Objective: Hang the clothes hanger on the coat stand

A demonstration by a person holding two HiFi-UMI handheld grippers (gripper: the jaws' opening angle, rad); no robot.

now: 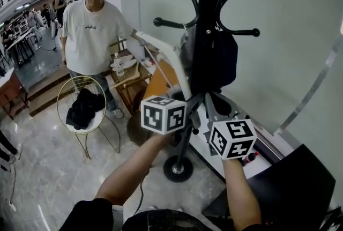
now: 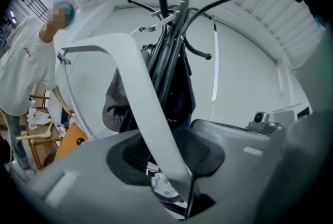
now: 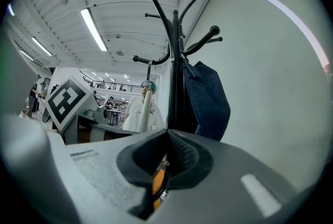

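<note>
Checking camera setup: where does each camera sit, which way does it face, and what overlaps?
Head view: on the person's head, looking down at the coat stand; left forearm and right forearm show.
Left gripper view: on the left claw, looking along its jaws at the hanger between them.
Right gripper view: on the right claw, facing the coat stand past closed jaws.
Shared: all show the coat stand.
</note>
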